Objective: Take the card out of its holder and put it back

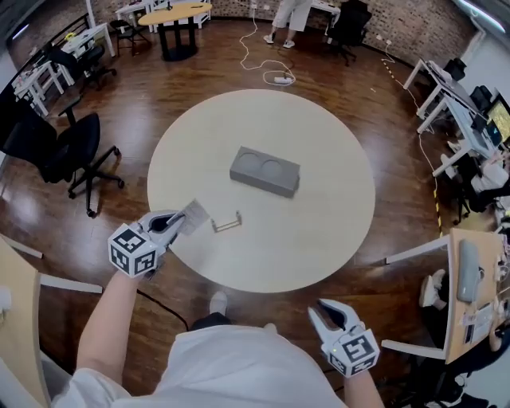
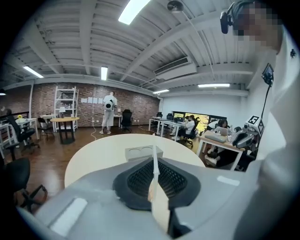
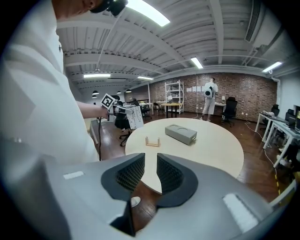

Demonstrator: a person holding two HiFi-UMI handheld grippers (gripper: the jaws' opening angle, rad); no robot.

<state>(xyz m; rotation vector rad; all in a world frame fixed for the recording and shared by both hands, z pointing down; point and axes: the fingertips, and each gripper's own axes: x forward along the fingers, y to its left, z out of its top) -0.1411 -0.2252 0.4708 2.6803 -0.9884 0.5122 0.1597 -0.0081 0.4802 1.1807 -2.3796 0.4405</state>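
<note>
The white card (image 1: 194, 213) is pinched at one end in my left gripper (image 1: 177, 221), which is shut on it above the table's near-left edge. In the left gripper view the card (image 2: 157, 199) shows edge-on between the closed pads. The small wooden card holder (image 1: 227, 223) stands empty on the table, just right of the card; it also shows in the right gripper view as the holder (image 3: 152, 141). My right gripper (image 1: 328, 309) hangs off the table at the lower right, and its jaws (image 3: 151, 174) stand apart with nothing between them.
A grey block (image 1: 265, 171) with two round recesses lies mid-table, beyond the holder. The round beige table (image 1: 335, 215) stands on a wood floor. A black office chair (image 1: 60, 151) is at the left, and desks (image 1: 470, 295) stand at the right. A person (image 1: 291, 20) stands far off.
</note>
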